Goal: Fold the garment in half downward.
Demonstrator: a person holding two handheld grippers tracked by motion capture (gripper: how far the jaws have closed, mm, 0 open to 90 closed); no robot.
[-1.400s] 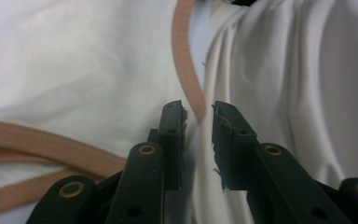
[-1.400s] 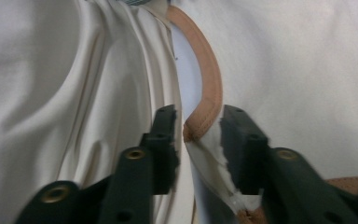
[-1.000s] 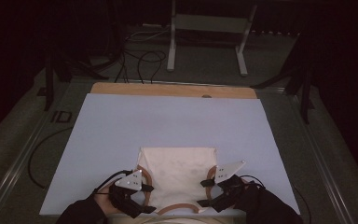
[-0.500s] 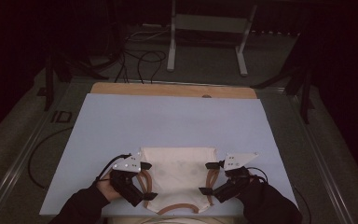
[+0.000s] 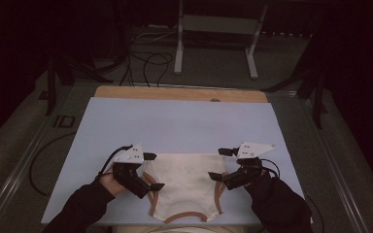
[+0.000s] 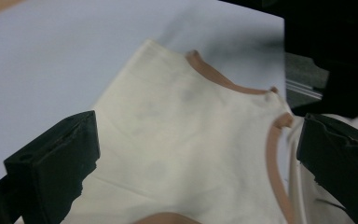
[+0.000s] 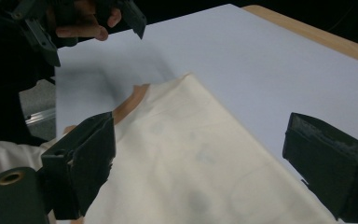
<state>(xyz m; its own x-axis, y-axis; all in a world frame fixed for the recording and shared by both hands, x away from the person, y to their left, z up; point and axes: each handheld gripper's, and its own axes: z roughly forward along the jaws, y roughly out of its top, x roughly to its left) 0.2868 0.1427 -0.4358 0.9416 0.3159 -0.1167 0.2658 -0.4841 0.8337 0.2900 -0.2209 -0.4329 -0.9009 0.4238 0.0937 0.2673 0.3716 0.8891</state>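
Observation:
A cream garment (image 5: pixel 184 182) with brown trim lies flat on the pale blue mat (image 5: pixel 184 126), near the front edge. My left gripper (image 5: pixel 154 171) hovers at its left side and my right gripper (image 5: pixel 218 163) at its right side, both pointing inward. Both have just been opening, and each pair of jaws now stands wide apart above the cloth without pressing it. In the left gripper view the garment (image 6: pixel 182 140) spreads between the jaws of the left gripper (image 6: pixel 200 158). The right gripper view shows the cloth (image 7: pixel 200 154) under the right gripper (image 7: pixel 205 163), with the left gripper (image 7: pixel 88 18) beyond.
A wooden strip (image 5: pixel 179 93) runs along the mat's far edge. Behind the table stands a metal frame (image 5: pixel 216 29) on the floor, with cables (image 5: pixel 145 60) beside it. Dark posts (image 5: pixel 53 82) flank the table's far corners.
Both grippers have lifted off the garment's lower edge and moved farther up the table. Their jaws have widened. The garment stays flat on the mat.

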